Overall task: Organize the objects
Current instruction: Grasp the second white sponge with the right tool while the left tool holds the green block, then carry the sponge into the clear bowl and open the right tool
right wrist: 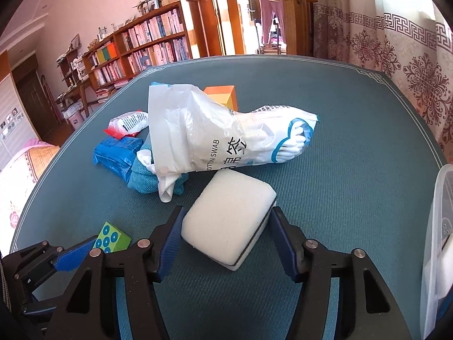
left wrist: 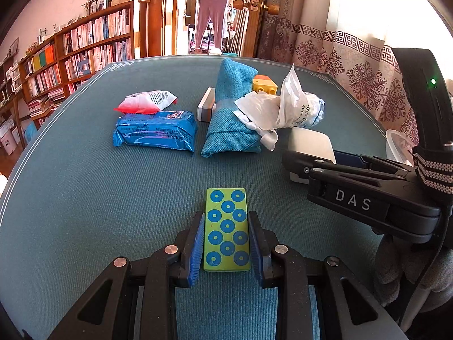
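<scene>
The teal textured counter (left wrist: 85,184) stands in a room with a wooden bookshelf (left wrist: 85,48) and patterned curtains (left wrist: 354,65). The clear plastic container (right wrist: 441,226) at the right edge is cut off; its contents cannot be made out. The white plastic cotton-swab bag (right wrist: 226,138) lies over the folded teal cloth (left wrist: 229,113) and hides part of the yellow-orange toy block (left wrist: 264,83). The left gripper (left wrist: 226,243) has its fingers clamped on the green rectangular block with blue circles (left wrist: 227,229), at the near counter edge. The right gripper (right wrist: 226,238) fingers straddle the white rectangular sponge (right wrist: 229,218) on the counter; the left pad touches it, the right pad stands just clear.
</scene>
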